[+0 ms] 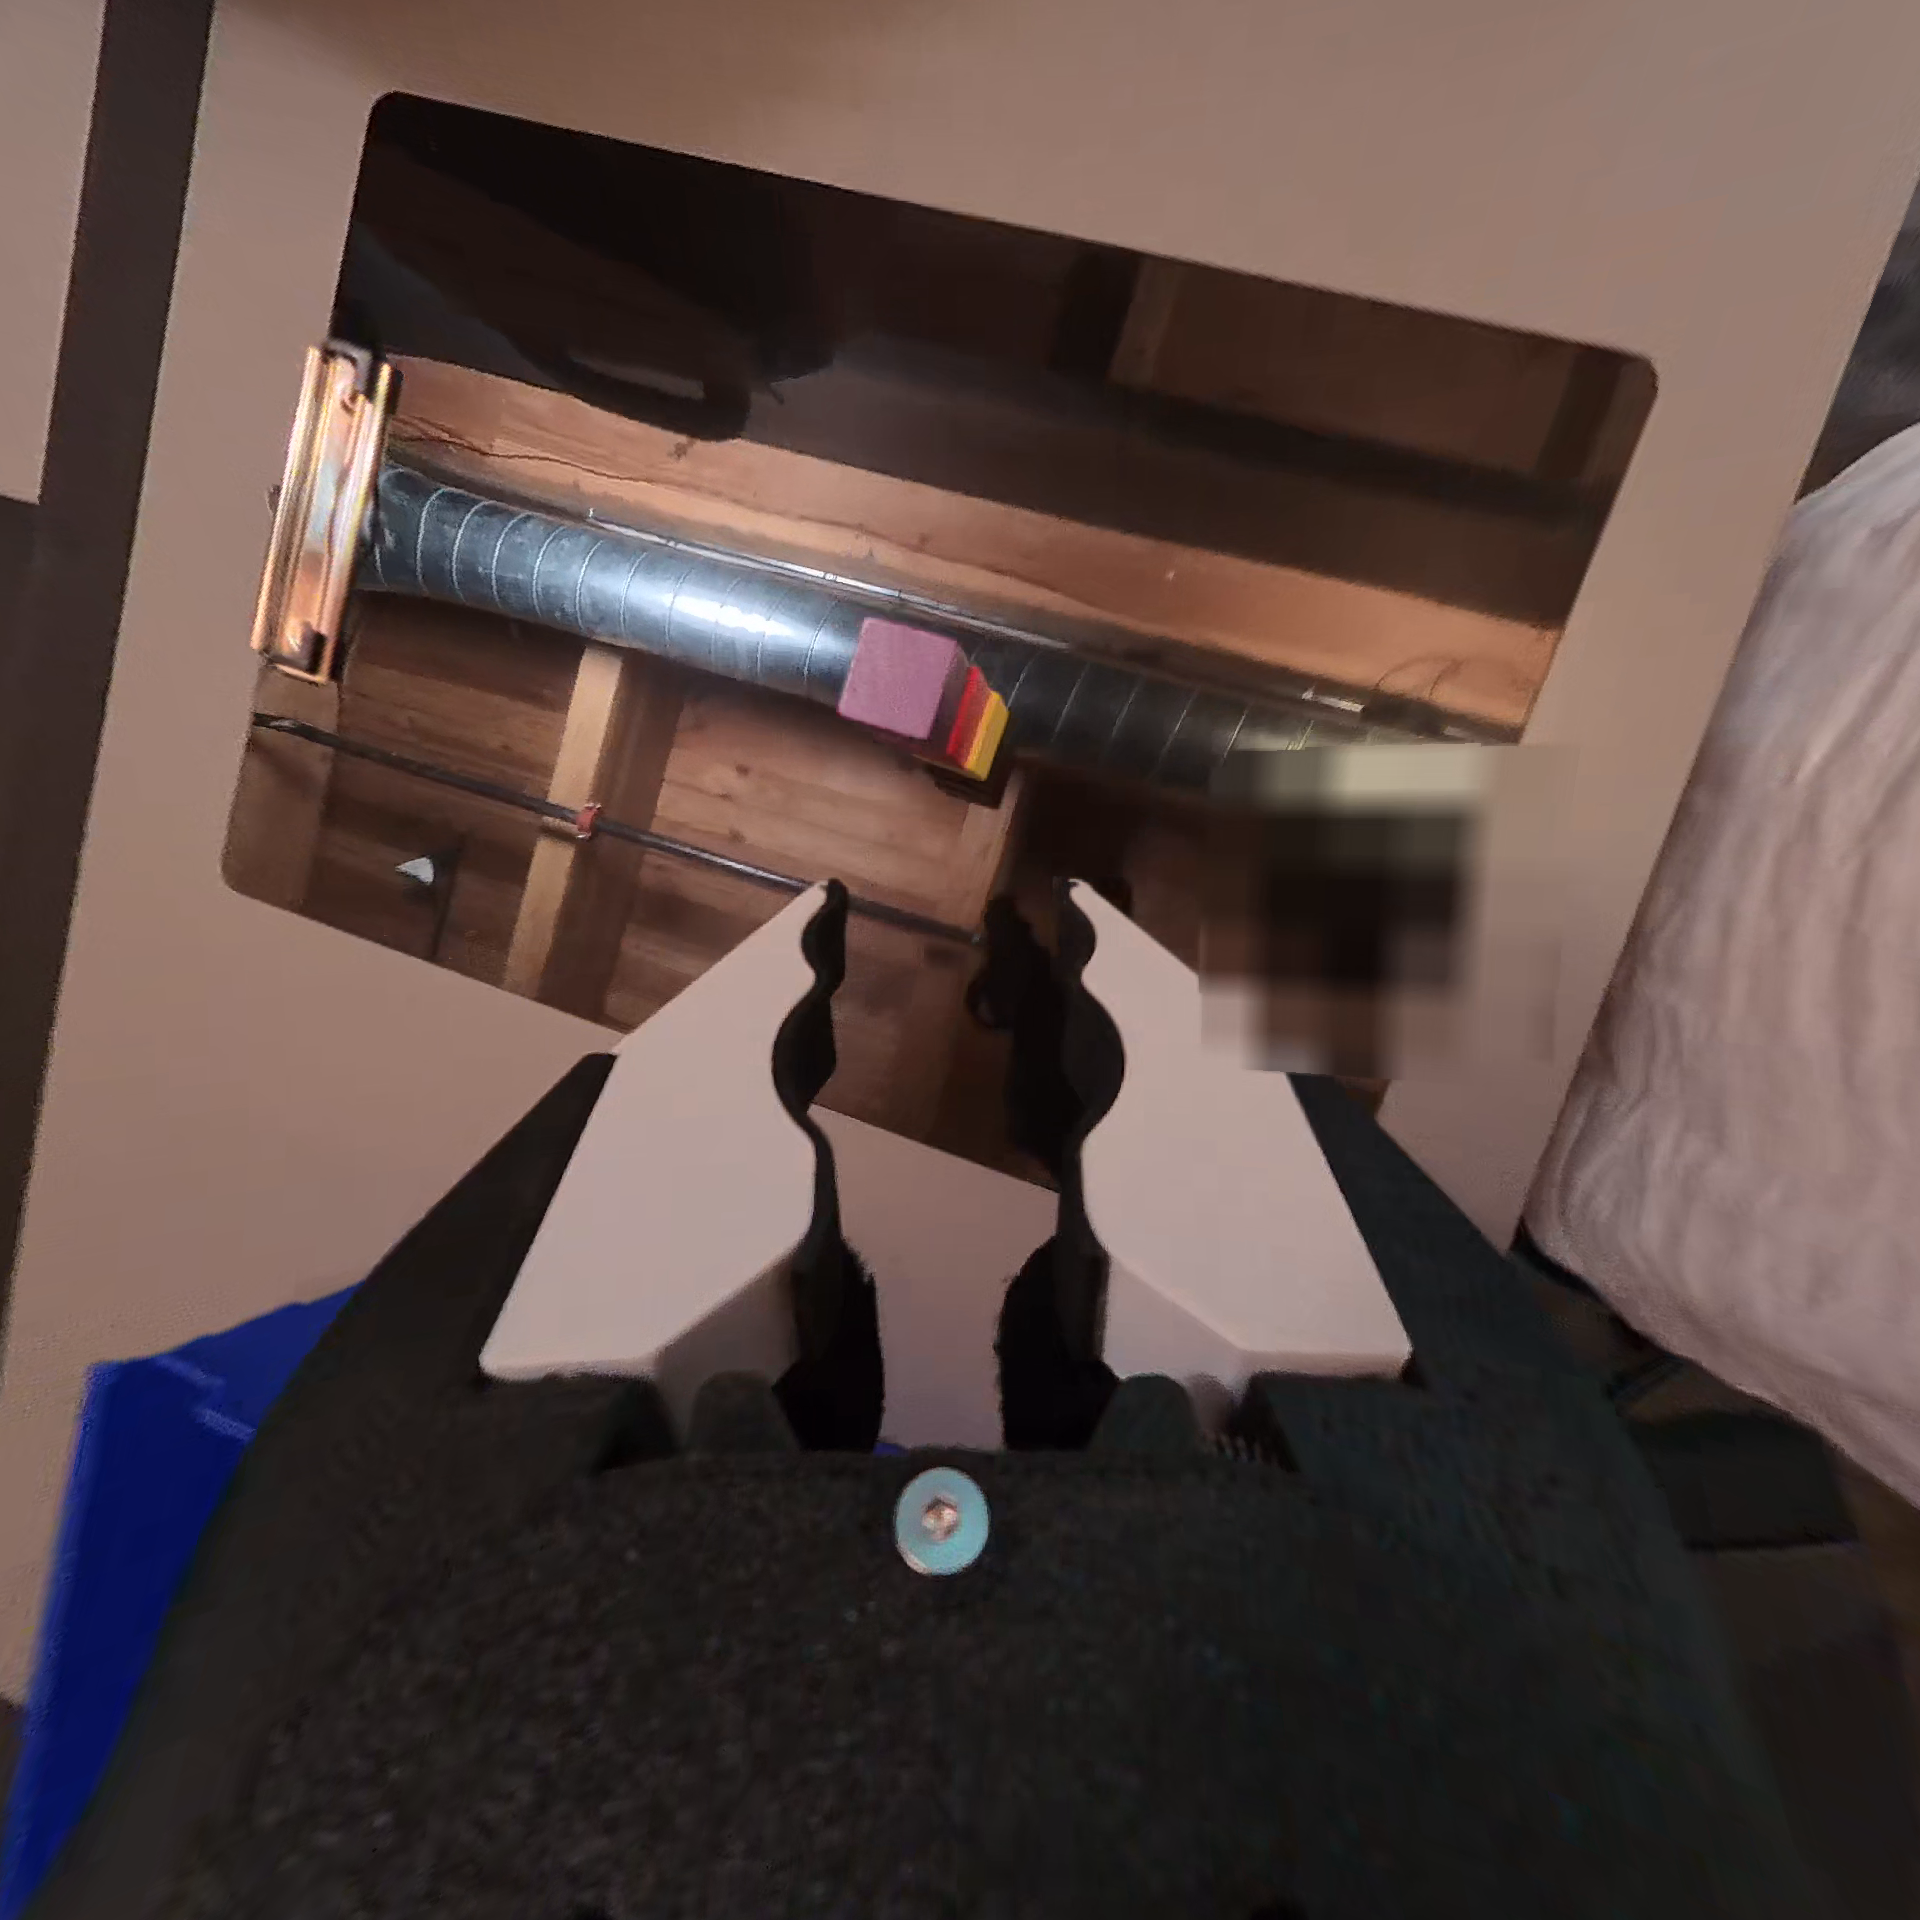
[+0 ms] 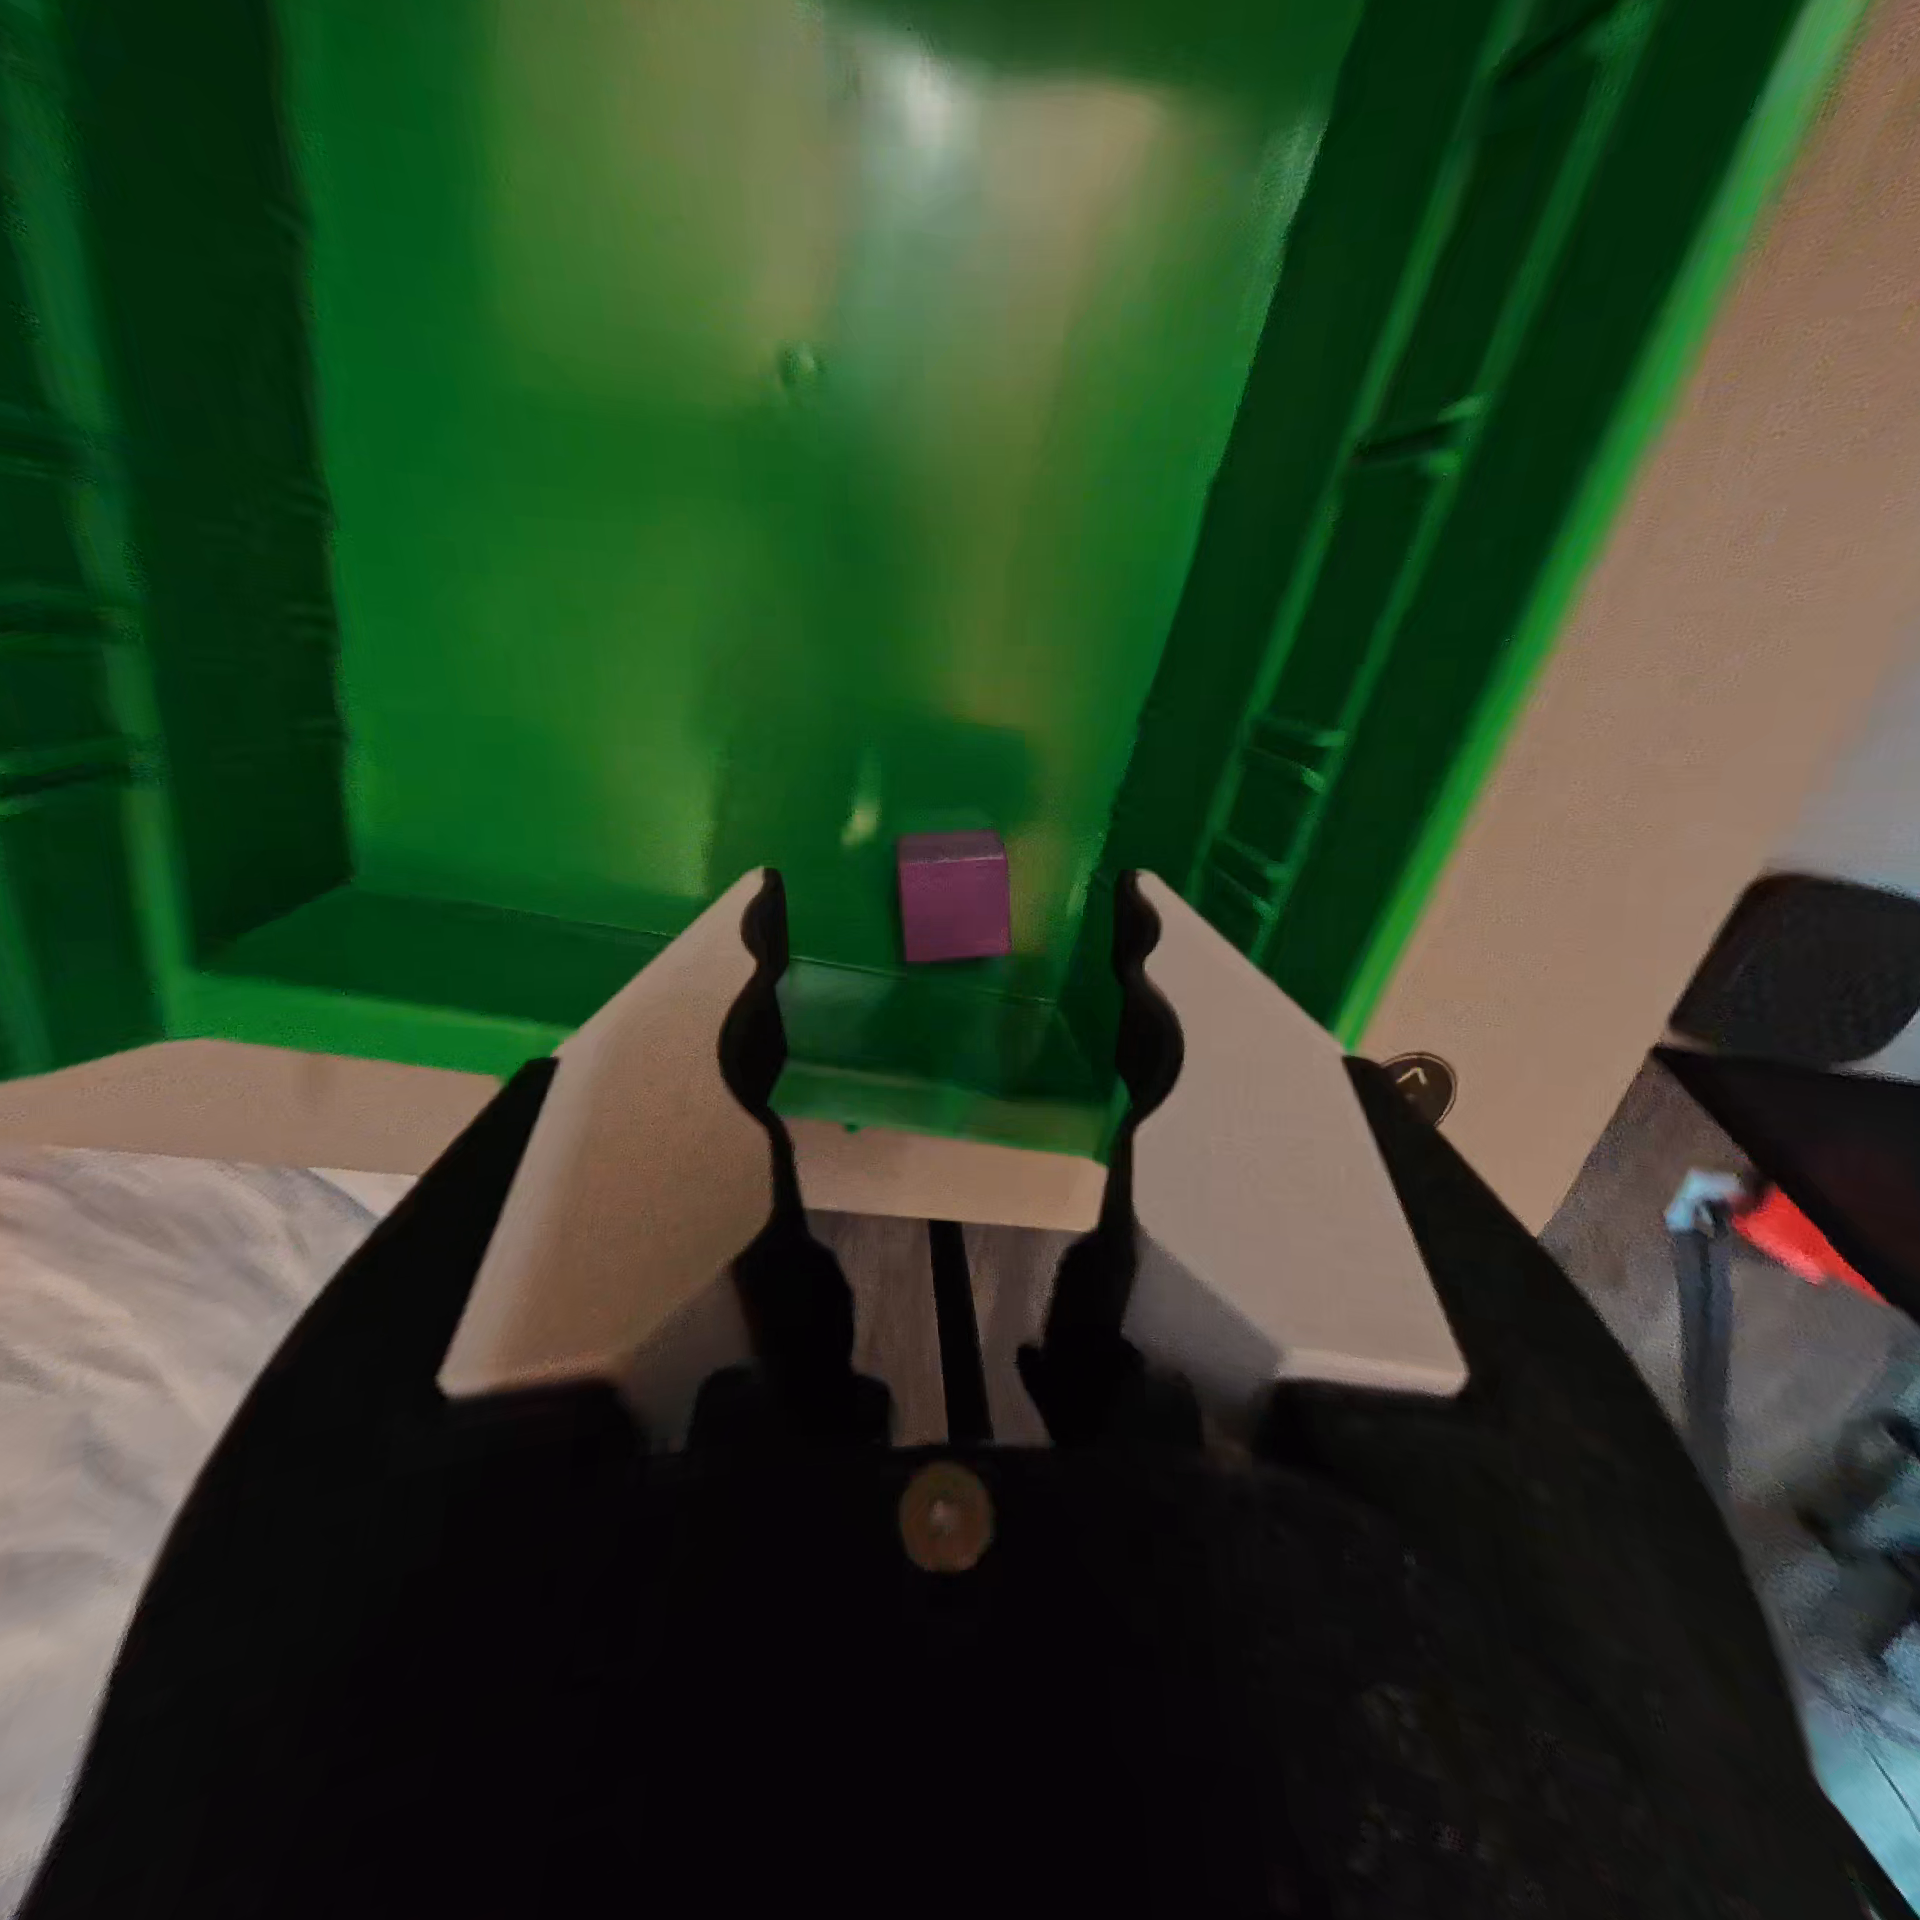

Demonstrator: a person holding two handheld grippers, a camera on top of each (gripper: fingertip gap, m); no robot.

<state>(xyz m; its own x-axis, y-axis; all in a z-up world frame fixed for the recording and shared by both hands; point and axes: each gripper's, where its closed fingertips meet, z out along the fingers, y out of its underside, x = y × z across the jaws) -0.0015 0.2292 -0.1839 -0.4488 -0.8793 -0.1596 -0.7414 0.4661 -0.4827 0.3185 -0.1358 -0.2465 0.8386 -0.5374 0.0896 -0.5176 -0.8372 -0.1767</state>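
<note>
Green plastic fills the right wrist view: a deep green bin (image 2: pixel 1299 644) with ribbed walls sits on the pale surface (image 2: pixel 1683 582), and a small purple cube (image 2: pixel 953 896) rests on its floor, close to the near wall. The right tongs (image 2: pixel 948 888) hang over the near rim, spread wide with nothing between them, and the cube shows just past the gap between their tips, a little nearer the right-hand finger (image 2: pixel 1226 1091). White fabric (image 2: pixel 156 1351) lies at lower left; a dark chair back (image 2: pixel 1808 966) and something red on the floor (image 2: pixel 1803 1236) show at right.

Over on the left wrist view, the left tongs (image 1: pixel 951 899) are apart as well, a moderate gap, gripping nothing. They hover above a mirror-like clipboard (image 1: pixel 727 831) lying on the same pale surface (image 1: pixel 1351 156), its metal clip (image 1: pixel 322 520) at the left end. On the shiny board stands a stack of blocks (image 1: pixel 925 696), seen nearly end-on: a pink-purple block (image 1: pixel 896 681) faces the camera, with red (image 1: pixel 968 712) and yellow (image 1: pixel 992 738) edges peeking out behind it. The stack sits beyond the fingertips, well clear of them. The board reflects timber beams and a silver duct. A blue bin (image 1: pixel 135 1507) edges in at lower left, white fabric (image 1: pixel 1766 935) at right.
</note>
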